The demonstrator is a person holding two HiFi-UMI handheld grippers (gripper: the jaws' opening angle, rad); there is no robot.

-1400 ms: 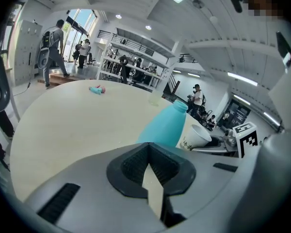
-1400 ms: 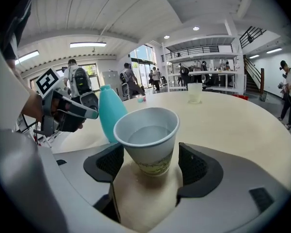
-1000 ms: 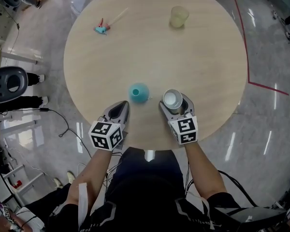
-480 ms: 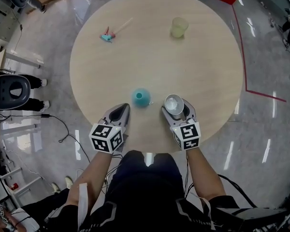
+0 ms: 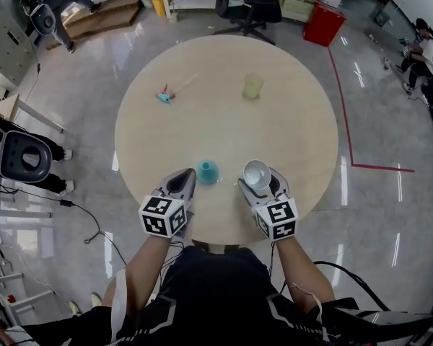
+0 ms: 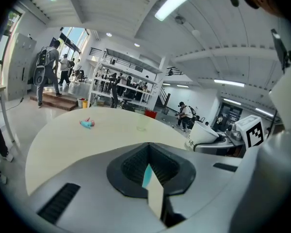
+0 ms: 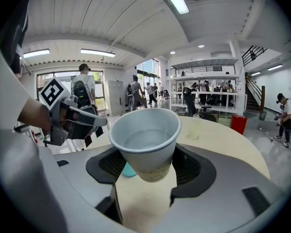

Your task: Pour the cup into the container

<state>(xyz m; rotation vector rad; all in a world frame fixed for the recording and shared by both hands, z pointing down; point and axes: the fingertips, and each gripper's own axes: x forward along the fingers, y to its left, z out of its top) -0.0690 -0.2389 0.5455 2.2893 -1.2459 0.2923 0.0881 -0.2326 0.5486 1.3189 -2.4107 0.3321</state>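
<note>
R gripper (image 5: 260, 184) jaws just tightened on tapered paper cup (image 7: 146, 163) w/ water (image 7: 144, 139), L gripper (image 5: 182, 182) jaws closed, empty

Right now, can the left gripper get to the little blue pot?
Probably yes. The blue pot stands close beside the left gripper with nothing between them. That gripper's jaws are together, though, so they would need to open first.
</note>
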